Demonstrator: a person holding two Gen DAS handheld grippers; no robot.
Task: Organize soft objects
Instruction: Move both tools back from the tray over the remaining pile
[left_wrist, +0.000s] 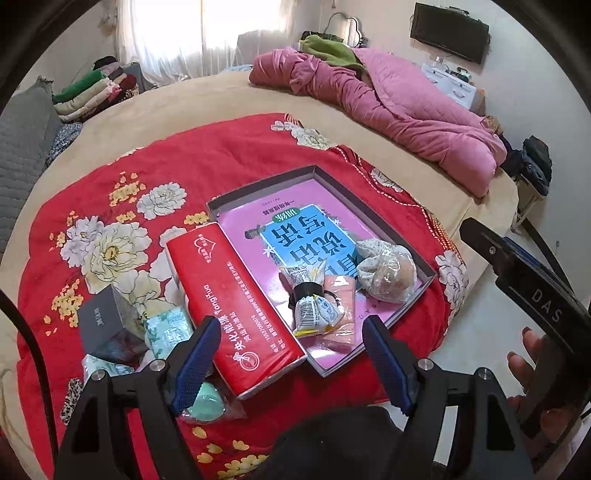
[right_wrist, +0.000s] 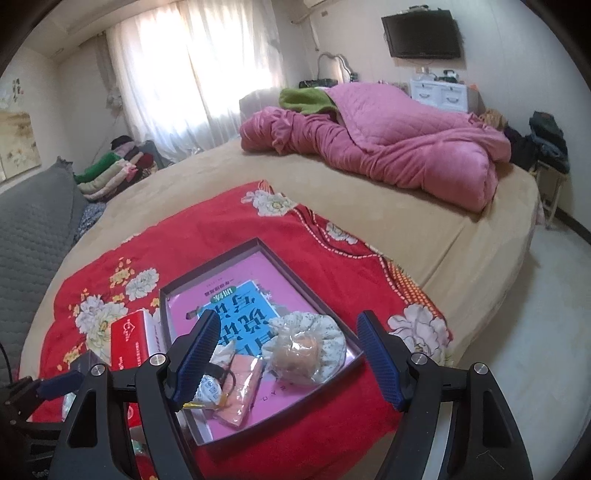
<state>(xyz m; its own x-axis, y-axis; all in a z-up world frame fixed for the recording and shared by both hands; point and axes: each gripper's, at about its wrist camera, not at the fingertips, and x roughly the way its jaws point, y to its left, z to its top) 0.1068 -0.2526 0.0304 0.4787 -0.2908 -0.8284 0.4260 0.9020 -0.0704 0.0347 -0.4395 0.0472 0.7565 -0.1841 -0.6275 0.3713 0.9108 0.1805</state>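
Bed (right_wrist: 369, 229): it lies ahead of both your claws, tan-covered, with a pink quilt (right_wrist: 399, 147) bunched at its far side, well clear of your work.
Red blanket (left_wrist: 229, 162): spread under everything you are sorting, just below and ahead of the claws; it likely serves as your sorting mat.
Tray (left_wrist: 428, 275): a shallow box lined with a pink and blue book cover, straight ahead of your right claw and ahead-right of your left; soft things look gathered here on purpose.
Red tissue pack (left_wrist: 236, 310): leans on the tray's left rim, right between your left claw's fingers in view, but untouched.
Bagged bun (right_wrist: 295, 356): in the tray beside a flowery cloth, ahead of your right claw.
Pink pouch (right_wrist: 242, 387): in the tray's near corner next to a crumpled wrapper (left_wrist: 314, 314).
Green packs (left_wrist: 168, 330): outside the tray, ahead-left of your left claw, probably yet to be sorted.
Left claw (left_wrist: 291, 363): spread wide, pinching nothing.
Right claw (right_wrist: 286, 363): spread wide, empty, above the tray.
Room: curtained window behind, wall television to the right.
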